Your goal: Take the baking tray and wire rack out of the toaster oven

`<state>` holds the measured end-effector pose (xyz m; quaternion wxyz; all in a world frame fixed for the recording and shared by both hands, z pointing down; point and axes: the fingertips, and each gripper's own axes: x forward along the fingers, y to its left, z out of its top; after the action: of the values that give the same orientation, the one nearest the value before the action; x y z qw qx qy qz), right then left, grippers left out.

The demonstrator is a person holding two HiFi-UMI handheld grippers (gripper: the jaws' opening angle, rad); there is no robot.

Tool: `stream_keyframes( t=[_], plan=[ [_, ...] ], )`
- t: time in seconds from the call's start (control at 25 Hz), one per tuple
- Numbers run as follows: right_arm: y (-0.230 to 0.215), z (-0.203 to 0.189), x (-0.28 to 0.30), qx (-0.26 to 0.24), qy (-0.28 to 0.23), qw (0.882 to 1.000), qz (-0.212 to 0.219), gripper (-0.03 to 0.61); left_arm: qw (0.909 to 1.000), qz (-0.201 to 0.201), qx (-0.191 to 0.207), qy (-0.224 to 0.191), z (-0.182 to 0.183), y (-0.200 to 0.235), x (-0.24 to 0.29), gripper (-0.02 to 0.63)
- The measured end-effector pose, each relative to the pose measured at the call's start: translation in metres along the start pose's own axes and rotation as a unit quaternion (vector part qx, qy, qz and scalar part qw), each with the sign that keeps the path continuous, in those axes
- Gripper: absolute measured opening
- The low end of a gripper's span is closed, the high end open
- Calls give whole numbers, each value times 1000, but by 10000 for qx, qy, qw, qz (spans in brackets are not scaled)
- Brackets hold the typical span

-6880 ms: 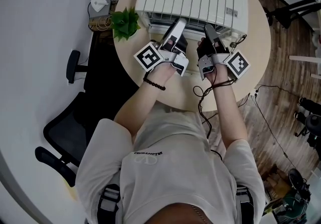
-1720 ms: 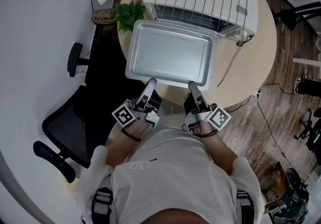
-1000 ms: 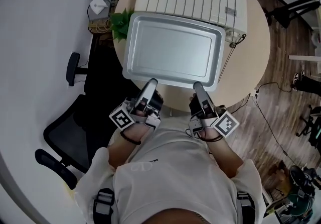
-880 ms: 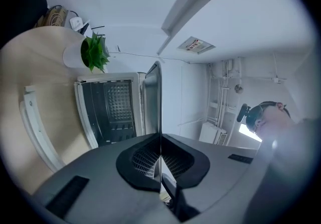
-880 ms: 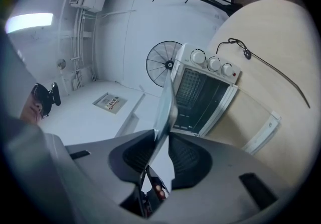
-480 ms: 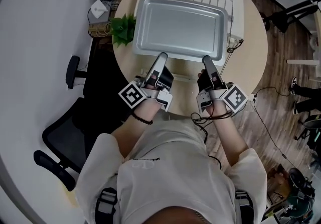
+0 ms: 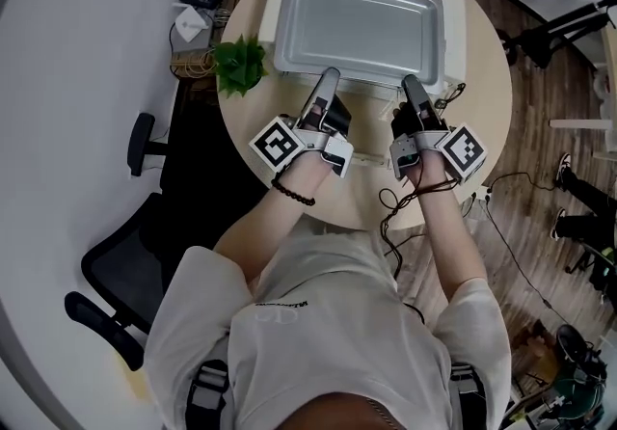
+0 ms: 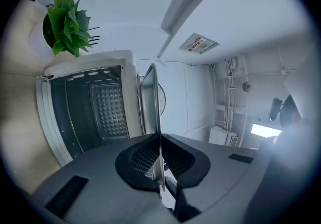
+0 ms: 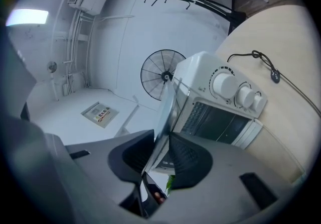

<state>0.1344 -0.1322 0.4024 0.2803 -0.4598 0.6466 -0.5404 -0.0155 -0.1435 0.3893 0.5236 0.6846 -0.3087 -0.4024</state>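
A silver baking tray (image 7: pixel 362 28) hangs level over the top of the white toaster oven (image 7: pixel 456 38) and covers most of it. My left gripper (image 7: pixel 331 76) is shut on the tray's near rim at the left, and my right gripper (image 7: pixel 411 84) is shut on the same rim at the right. In the left gripper view the thin tray edge (image 8: pixel 150 97) runs up from between the pads of the left gripper (image 8: pixel 160 168), with the open oven cavity (image 8: pixel 90 107) beside it. The right gripper (image 9: pixel 158 155) likewise pinches the tray edge (image 9: pixel 165 107). The tray hides the wire rack.
The oven stands on a round beige table (image 7: pixel 487 110). A potted plant (image 7: pixel 239 65) sits at the table's left edge, close to the oven. A cable (image 9: pixel 261 60) lies on the table right of the oven's knobs (image 9: pixel 225 85). A black office chair (image 7: pixel 125 264) stands on the floor at the left.
Both grippers have carried the tray away from the person, from over the table's near edge to above the oven's top. The tray now covers the wire rack that showed there.
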Motion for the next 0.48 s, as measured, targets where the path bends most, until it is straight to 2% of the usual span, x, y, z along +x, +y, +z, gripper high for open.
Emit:
stream_keyframes(
  t=[0.28,0.48],
  plan=[
    [0,19,25,93,-57,9999,46,92,9999,26,-28,-134,9,6,29,14],
    [1,19,30,114,-55,9999,93,97,9998,2,200,-27,10,16,36,20]
  ],
)
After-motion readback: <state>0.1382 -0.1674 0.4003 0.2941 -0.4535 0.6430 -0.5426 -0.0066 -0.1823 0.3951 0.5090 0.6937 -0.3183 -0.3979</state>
